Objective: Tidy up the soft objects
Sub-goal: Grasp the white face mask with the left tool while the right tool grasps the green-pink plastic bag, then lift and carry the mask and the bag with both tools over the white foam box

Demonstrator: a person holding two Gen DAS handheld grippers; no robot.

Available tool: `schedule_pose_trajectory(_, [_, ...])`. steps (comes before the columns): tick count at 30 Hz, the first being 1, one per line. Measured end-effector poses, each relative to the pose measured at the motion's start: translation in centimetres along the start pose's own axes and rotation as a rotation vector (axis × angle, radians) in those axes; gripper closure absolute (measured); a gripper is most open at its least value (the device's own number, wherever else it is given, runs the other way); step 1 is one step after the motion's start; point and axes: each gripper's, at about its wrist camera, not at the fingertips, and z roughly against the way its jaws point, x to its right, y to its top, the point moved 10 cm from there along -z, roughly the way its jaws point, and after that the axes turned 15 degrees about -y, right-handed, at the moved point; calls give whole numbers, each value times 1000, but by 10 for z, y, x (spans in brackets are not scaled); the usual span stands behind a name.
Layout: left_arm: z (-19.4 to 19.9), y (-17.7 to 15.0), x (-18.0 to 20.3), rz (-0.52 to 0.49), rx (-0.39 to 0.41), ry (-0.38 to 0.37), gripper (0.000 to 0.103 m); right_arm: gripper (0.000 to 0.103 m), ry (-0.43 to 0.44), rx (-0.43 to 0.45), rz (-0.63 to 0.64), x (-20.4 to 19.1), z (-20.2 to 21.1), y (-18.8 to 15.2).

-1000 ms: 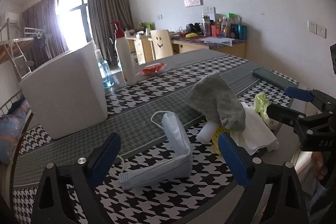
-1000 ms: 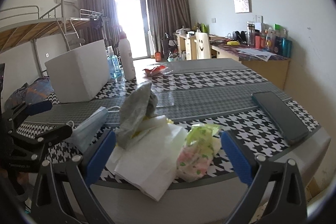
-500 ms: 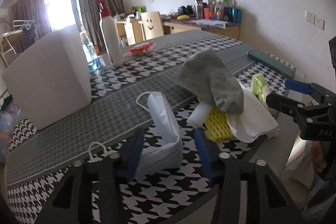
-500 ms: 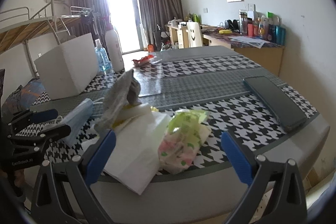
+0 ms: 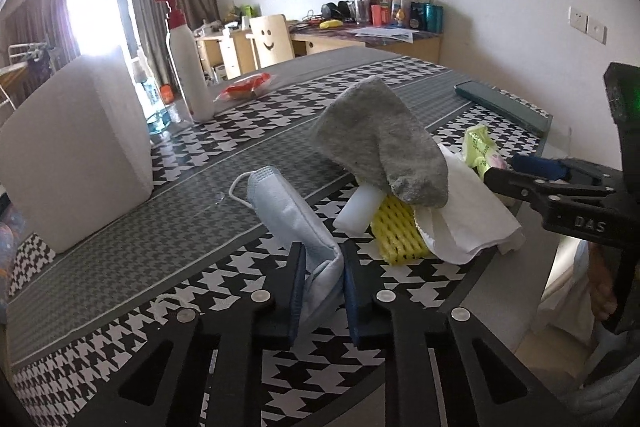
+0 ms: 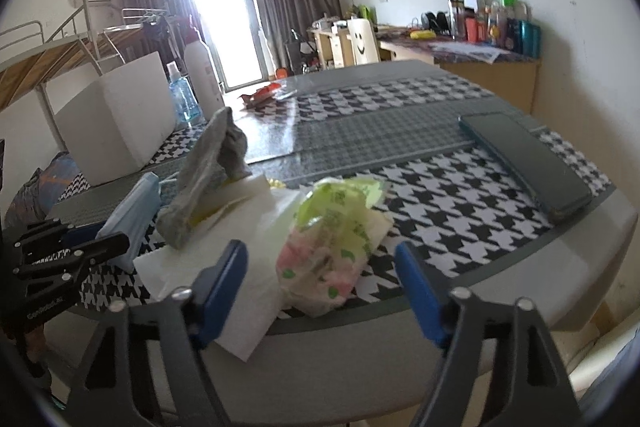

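Pinching the folded mask (image 5: 298, 227) at its near fold, the left gripper (image 5: 322, 291) held its pads pressed against the fabric, the mask's long axis running up and away from the claw toward the white box (image 5: 76, 151) at far left. The right gripper (image 6: 320, 291) stood spread around the tissue pack (image 6: 336, 235) at the table's (image 6: 400, 147) near edge, beside the sock (image 6: 208, 175) and napkin (image 6: 224, 267), not yet touching it.
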Motion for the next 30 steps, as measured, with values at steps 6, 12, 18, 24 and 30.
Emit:
schedule_pose_trajectory(6, [2, 0, -1, 7, 10, -12, 84, 56, 0, -28, -11, 2, -3, -4])
schedule_pose_trajectory(12, [8, 1, -2, 9, 35, -30, 85, 64, 12, -10, -23, 5, 3, 1])
schedule_pose_trajectory(18, [23, 7, -3, 17, 79, -30, 85, 66, 2, 25, -40, 11, 12, 12])
schedule_pose_trajectory(24, [37, 13, -8, 24, 121, -14, 85, 66, 8, 51, -28, 4, 19, 21])
schedule_pose_trajectory(30, [48, 18, -11, 29, 142, -1, 85, 66, 26, 82, -5, -7, 26, 30])
